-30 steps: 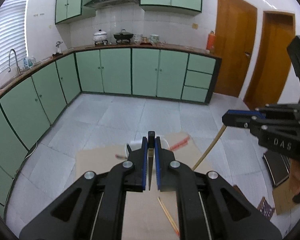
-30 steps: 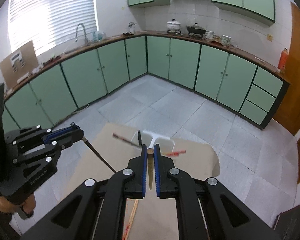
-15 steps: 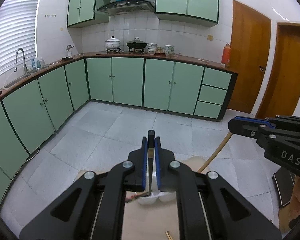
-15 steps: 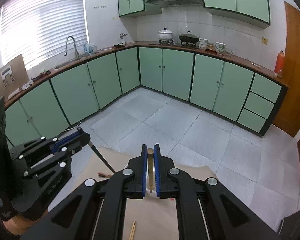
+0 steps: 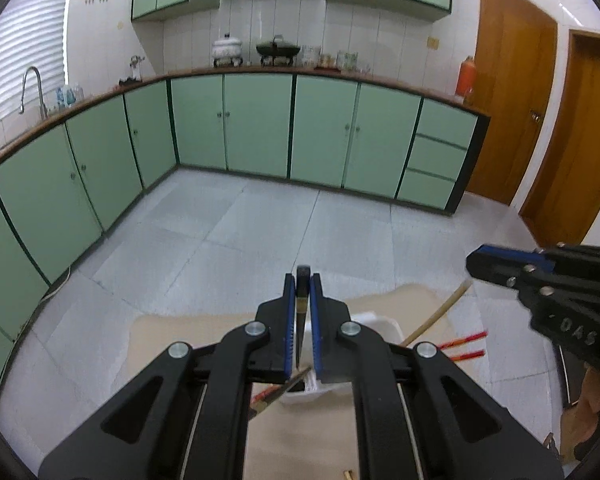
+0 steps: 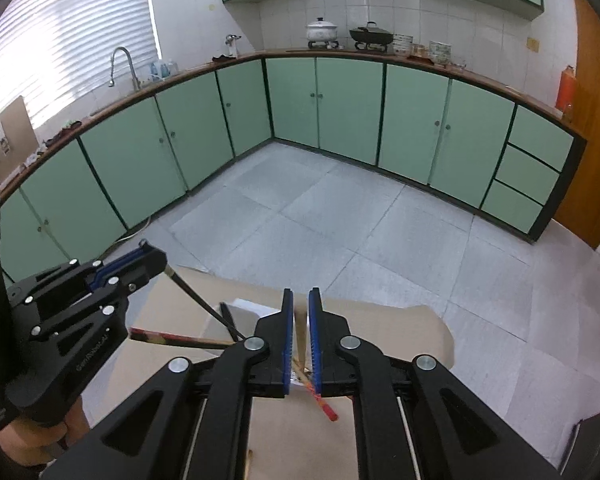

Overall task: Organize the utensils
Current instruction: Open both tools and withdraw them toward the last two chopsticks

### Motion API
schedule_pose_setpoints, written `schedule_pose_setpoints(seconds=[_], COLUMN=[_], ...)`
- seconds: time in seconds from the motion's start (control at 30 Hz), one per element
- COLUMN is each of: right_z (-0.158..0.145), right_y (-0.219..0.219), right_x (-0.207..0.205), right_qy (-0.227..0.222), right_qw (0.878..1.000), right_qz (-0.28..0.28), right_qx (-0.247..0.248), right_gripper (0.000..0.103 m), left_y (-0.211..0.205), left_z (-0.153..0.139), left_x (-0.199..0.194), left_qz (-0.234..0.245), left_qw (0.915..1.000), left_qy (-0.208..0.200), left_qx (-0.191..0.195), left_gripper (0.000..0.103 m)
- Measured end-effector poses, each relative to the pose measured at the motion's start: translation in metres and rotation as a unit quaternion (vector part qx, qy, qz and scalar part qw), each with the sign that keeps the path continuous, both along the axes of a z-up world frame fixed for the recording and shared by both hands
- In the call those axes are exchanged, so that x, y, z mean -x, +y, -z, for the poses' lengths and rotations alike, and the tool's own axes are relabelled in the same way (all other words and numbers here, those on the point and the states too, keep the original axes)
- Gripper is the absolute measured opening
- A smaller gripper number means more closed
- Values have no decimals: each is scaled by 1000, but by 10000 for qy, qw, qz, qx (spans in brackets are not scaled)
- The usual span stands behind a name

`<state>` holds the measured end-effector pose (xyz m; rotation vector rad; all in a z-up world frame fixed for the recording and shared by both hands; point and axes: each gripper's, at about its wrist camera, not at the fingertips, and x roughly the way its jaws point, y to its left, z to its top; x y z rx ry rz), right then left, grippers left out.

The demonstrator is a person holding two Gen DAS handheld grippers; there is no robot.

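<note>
Both grippers tilt downward side by side, left gripper and right gripper with jaws nearly closed.

A white utensil holder stands on the cardboard sheet directly ahead of both grippers, with red-tipped chopsticks jutting from its right side and a dark-handled chopstick slanting across its left. Bare cardboard lies open to the holder's left. Beyond the sheet's far edge, the tiled floor runs unobstructed to the green cabinets.

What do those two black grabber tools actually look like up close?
Both are matte black plastic with angular linkage arms, silver rivets and blue ribbed pads inside the fingers. The right gripper carries pale "DAS" lettering; the left gripper has faint small print. A bare hand holds it.
</note>
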<state>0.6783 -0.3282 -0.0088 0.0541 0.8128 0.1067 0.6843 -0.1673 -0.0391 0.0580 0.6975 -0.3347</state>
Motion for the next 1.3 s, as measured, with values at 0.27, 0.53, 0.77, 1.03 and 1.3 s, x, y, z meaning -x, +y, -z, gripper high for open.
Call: schedule_pose_setpoints(seconds=[0.27, 0.53, 0.77, 1.03, 1.3], right_z=[-19, 18, 180, 255, 257], right_y=[-21, -4, 39, 79, 72], right_x=[29, 171, 310, 367, 353], right_qy=[-207, -989, -590, -226, -227], right_qw=[9994, 9941, 9951, 9940, 9958], right_qz=[41, -439, -751, -1047, -862], right_qx=[-280, 122, 263, 221, 219], right_gripper=[17, 29, 29, 29, 31], left_y=[20, 67, 127, 154, 146], left_z=[-18, -16, 61, 138, 154], left_x=[21, 113, 215, 301, 323], left_qz=[-32, 92, -240, -507, -354], left_qw=[10000, 9993, 9992, 9980, 9988], left_qy=[-36, -352, -201, 228, 282], left_qx=[-4, -35, 235, 301, 196], left_gripper=[27, 53, 58, 58, 58])
